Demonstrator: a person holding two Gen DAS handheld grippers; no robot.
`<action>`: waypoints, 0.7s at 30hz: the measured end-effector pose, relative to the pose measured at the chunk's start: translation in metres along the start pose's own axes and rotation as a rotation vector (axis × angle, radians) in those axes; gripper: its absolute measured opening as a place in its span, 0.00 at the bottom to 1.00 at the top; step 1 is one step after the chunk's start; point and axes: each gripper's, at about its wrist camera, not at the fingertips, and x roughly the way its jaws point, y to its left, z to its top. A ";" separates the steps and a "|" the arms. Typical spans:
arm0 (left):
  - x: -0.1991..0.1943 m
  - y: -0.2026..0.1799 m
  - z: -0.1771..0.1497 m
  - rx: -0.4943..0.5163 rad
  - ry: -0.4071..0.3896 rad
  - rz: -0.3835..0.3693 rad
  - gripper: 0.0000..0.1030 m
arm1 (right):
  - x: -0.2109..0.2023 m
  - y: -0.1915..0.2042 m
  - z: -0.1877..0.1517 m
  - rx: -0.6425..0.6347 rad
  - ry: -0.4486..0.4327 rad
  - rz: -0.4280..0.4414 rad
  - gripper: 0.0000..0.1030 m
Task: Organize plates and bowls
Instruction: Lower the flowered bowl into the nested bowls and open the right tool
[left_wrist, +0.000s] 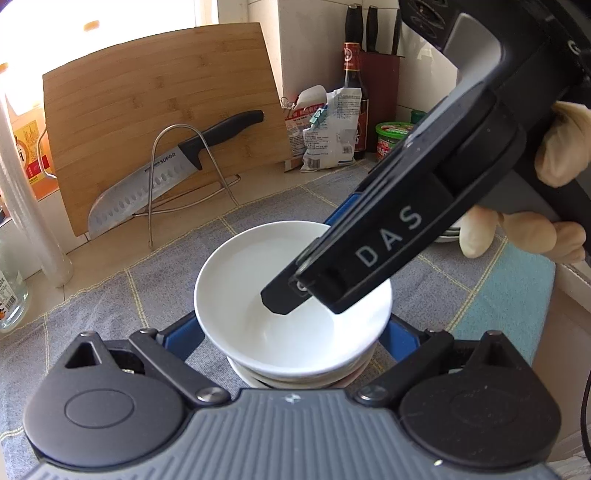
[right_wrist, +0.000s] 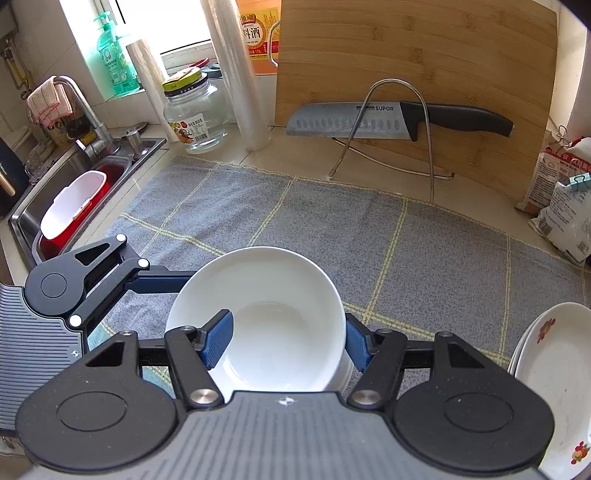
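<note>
The white bowl (right_wrist: 266, 317) is held mouth-up, round with no long axis, atop nested bowls (left_wrist: 295, 376) over the grey cloth (right_wrist: 406, 240). Its rim is pinched by the right gripper (right_wrist: 284, 341), one finger inside, one outside. The left gripper (left_wrist: 295, 347) is spread wide beside the stack; contact cannot be told. Open cloth lies ahead toward the cutting board (right_wrist: 424, 55); flowered plates (right_wrist: 554, 369) sit at the tabletop's right edge, the sink (right_wrist: 74, 184) at the left.
</note>
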 end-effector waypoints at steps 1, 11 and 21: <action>0.001 0.000 0.000 -0.002 0.004 -0.003 0.95 | 0.000 -0.001 0.000 0.004 0.001 0.001 0.67; 0.004 -0.003 -0.001 0.001 0.016 -0.014 0.95 | 0.001 -0.003 -0.003 0.013 0.005 -0.001 0.68; 0.010 -0.001 -0.002 -0.004 0.036 -0.022 0.96 | 0.004 -0.006 -0.003 0.020 0.010 0.014 0.71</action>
